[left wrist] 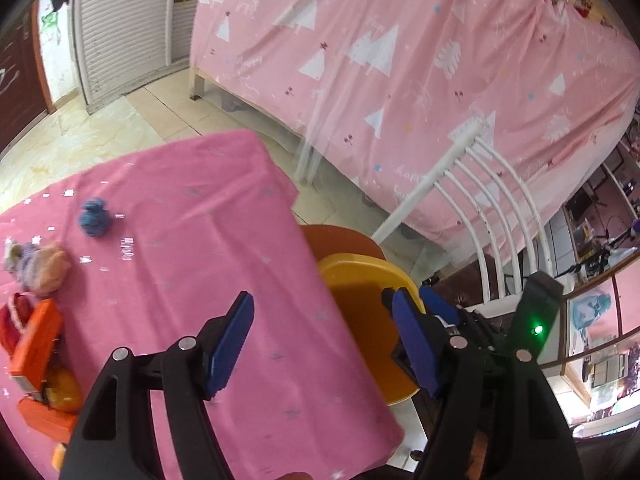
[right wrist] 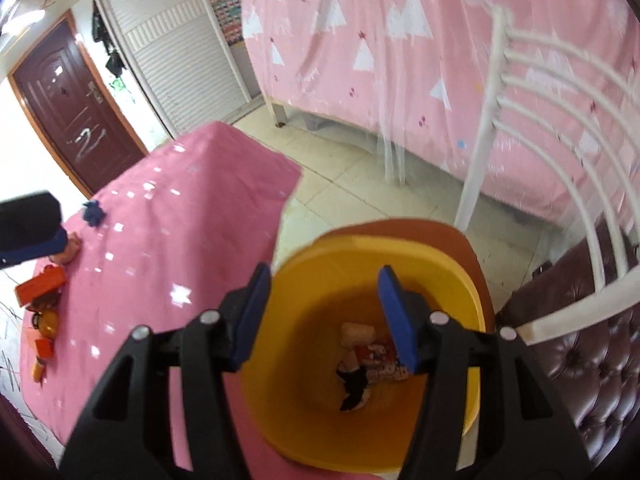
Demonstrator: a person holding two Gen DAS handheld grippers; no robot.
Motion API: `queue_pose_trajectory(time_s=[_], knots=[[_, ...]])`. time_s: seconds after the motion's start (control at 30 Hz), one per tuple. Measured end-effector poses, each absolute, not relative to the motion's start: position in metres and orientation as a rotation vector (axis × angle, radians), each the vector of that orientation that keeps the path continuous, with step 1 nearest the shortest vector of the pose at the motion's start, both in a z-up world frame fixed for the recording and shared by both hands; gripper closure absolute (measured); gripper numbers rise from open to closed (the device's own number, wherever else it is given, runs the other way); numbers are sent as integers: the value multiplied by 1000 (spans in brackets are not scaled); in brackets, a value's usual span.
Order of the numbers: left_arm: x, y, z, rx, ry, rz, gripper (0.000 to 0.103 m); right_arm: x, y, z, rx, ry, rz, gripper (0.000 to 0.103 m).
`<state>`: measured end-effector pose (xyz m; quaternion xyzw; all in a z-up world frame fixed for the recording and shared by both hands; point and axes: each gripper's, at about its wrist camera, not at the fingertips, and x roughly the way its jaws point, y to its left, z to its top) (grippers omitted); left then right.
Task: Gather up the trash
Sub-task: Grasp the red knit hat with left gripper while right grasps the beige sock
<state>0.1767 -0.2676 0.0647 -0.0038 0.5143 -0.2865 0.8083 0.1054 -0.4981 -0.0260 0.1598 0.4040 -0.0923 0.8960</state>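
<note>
Lying at the bottom of the yellow bin [right wrist: 312, 300] were a few pieces of trash [right wrist: 370, 354]: a pale crumpled lump, a printed wrapper and a dark scrap, all bunched together toward the bin's 5 o'clock side in the right wrist view. The right gripper [right wrist: 324, 316] hung directly above the bin's mouth, its blue pads apart with nothing between them. The bin stood on the tiled floor, just beside the edge of the table, with an orange-brown rim or base showing behind it at 12 o'clock.

More trash stayed on the table's pink cloth [left wrist: 192, 240]. In the left wrist view a blue fuzzy wad [left wrist: 94, 217] sat alone at about 10 o'clock, and a pale purple and peach clump [left wrist: 38, 266] lay near the left edge at 9 o'clock. Below that, around 8 o'clock, an orange box [left wrist: 36, 340] lay against a red item [left wrist: 10, 326] and a small round orange thing [left wrist: 64, 392], all blurred. The left gripper [left wrist: 320, 336] hovered over the cloth's right edge, its jaws wide apart and empty, with the yellow bin showing at 3 o'clock behind its right finger.

A white slatted chair [right wrist: 560, 128] stood at 2 o'clock from the bin, and a bed draped in a pink sheet [left wrist: 400, 60] with white tree shapes filled the far side at 12 o'clock.
</note>
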Motion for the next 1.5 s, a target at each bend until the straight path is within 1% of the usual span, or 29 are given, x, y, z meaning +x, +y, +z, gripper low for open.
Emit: queue_pose_trajectory(time_s=[0.23, 0.4, 0.73, 0.93, 1.1, 1.43, 1.5], knots=[[192, -192, 93, -59, 1033, -561, 36, 134, -438, 3, 254, 817, -125, 49], [208, -137, 100, -96, 1013, -492, 35, 155, -387, 16, 187, 822, -60, 49], [238, -41, 87, -139, 1017, -344, 34, 187, -301, 22, 106, 840, 55, 49], [247, 6, 65, -124, 1043, -289, 33, 200, -271, 20, 68, 859, 90, 49], [252, 25, 43, -128, 1080, -274, 33, 211, -249, 18, 47, 870, 104, 49], [256, 32, 11, -138, 1125, -298, 33, 227, -231, 13, 33, 885, 111, 49], [256, 29, 5, -139, 1133, -312, 33, 231, -229, 13, 36, 888, 114, 43]])
